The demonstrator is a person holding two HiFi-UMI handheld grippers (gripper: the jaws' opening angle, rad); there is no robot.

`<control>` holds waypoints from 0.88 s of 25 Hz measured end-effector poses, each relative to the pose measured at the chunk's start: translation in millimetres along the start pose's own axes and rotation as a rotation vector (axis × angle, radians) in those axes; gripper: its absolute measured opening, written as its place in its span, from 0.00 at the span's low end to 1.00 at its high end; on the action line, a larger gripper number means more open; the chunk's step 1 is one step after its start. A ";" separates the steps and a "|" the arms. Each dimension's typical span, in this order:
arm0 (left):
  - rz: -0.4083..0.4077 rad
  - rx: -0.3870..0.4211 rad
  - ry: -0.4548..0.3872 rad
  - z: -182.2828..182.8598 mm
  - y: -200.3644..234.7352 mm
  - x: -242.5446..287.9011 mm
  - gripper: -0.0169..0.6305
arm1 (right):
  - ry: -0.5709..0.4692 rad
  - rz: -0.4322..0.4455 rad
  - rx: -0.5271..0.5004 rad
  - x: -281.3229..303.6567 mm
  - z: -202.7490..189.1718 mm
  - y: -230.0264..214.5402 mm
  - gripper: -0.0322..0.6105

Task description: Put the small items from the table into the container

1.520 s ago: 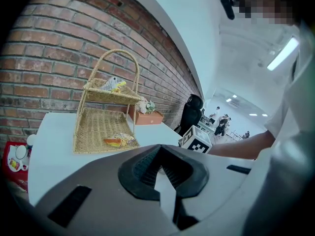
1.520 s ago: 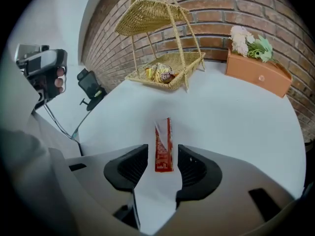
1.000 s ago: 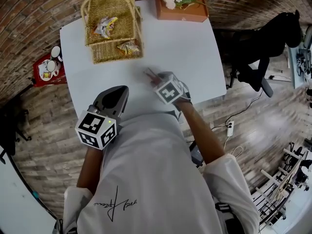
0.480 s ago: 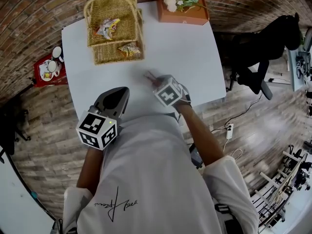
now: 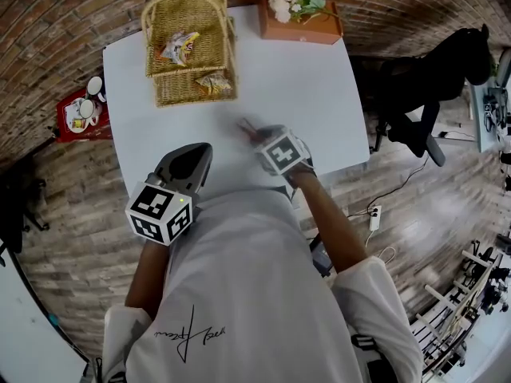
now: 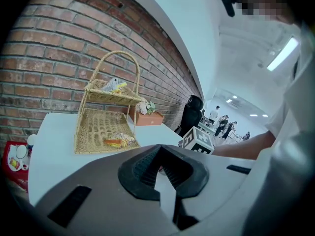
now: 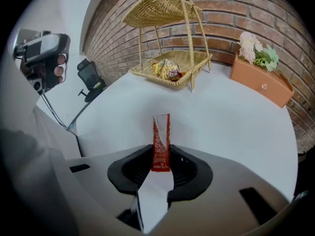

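The right tongs (image 7: 161, 156) are closing on a slim red sachet (image 7: 161, 139), with the pads pressing its two flat faces at the near end so that the rest is sticking straight out past the tips. Taking such a thin strip edge-on is probably the sensible way, since it is giving the pads a broad face to bear on instead of a slippery rim. These tongs are pointing steeply down at the white surface (image 5: 295, 86), so the sachet is sitting low near the front edge, well apart from the two-tier wicker basket (image 5: 188, 46) at the far left corner. Whether its far end is touching the surface I cannot tell. The basket is serving as the container and is already carrying snack packets (image 5: 176, 45) on both its upper and its lower tier. The left tongs (image 6: 160, 157) are fully closed on nothing and are hovering by the person's body at the near edge, seemingly parked so as not to be crowding the working hand. The orange flower box (image 5: 299, 22) at the far edge is playing no part. The sachet is now needing a lift and a carry across to a basket tier.
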State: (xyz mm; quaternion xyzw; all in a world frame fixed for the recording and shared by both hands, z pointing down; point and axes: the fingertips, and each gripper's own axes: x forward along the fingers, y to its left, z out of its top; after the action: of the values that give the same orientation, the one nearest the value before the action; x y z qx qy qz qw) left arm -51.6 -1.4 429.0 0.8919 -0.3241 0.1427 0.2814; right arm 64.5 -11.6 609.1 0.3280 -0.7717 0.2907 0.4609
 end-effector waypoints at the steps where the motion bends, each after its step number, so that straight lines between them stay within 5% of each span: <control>1: -0.001 0.000 0.001 0.0 -0.3 0.2 0.04 | -0.006 0.005 0.004 -2.3 2.1 0.0 0.22; 22: 0.006 -0.002 -0.005 0.0 1.2 1.7 0.04 | -0.129 0.071 -0.037 -51.7 37.8 34.6 0.22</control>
State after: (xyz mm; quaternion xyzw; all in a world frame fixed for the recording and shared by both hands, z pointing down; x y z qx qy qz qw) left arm -51.2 -3.1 430.2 0.8911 -0.3274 0.1409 0.2810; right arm 36.7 -6.4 542.1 0.3098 -0.8162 0.2710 0.4054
